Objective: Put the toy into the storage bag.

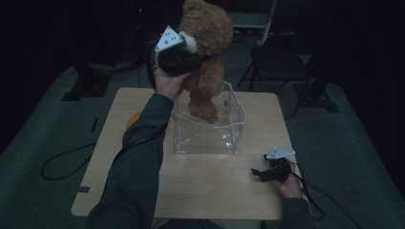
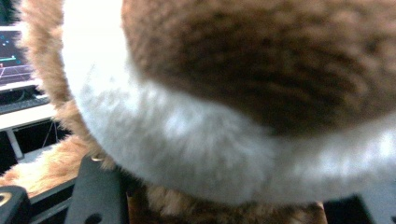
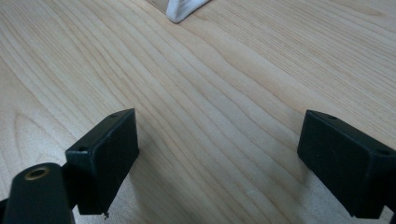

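The left gripper (image 1: 184, 53) is clamped on a brown teddy bear (image 1: 206, 57), holding it up over the far side of the wooden table (image 1: 210, 186). The bear's legs hang into the open top of a clear plastic bag (image 1: 210, 129) standing mid-table. The right gripper (image 1: 260, 174) rests near the right near edge, jaws spread wide with nothing between them.
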### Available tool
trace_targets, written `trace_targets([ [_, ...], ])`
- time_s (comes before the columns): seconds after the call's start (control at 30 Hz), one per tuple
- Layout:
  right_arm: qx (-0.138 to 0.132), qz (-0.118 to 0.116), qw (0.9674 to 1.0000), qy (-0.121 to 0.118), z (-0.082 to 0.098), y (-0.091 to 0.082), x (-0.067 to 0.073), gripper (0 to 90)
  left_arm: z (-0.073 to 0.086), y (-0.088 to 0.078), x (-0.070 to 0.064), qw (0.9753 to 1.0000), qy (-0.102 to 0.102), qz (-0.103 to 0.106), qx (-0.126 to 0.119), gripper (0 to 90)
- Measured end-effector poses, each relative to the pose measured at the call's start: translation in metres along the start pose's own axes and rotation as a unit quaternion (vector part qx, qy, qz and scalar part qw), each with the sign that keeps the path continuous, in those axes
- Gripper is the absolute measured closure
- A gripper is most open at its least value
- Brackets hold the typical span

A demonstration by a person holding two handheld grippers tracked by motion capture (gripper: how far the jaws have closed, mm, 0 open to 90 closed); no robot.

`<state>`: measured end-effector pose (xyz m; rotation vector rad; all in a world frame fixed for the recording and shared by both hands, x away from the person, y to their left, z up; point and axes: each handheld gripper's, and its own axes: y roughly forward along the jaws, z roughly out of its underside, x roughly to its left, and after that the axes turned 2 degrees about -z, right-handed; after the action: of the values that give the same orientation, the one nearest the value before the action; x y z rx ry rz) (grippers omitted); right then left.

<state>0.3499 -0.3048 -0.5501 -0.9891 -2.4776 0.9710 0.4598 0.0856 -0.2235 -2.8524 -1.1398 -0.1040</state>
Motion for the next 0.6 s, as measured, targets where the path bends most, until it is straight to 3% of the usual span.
trace_targets([
  [0.6, 0.000, 0.000, 1.0000, 0.000, 0.000, 0.000, 0.000, 11.7, 0.004, 0.013, -0.008, 0.9996, -0.010, 0.026, 0.000, 38.5],
])
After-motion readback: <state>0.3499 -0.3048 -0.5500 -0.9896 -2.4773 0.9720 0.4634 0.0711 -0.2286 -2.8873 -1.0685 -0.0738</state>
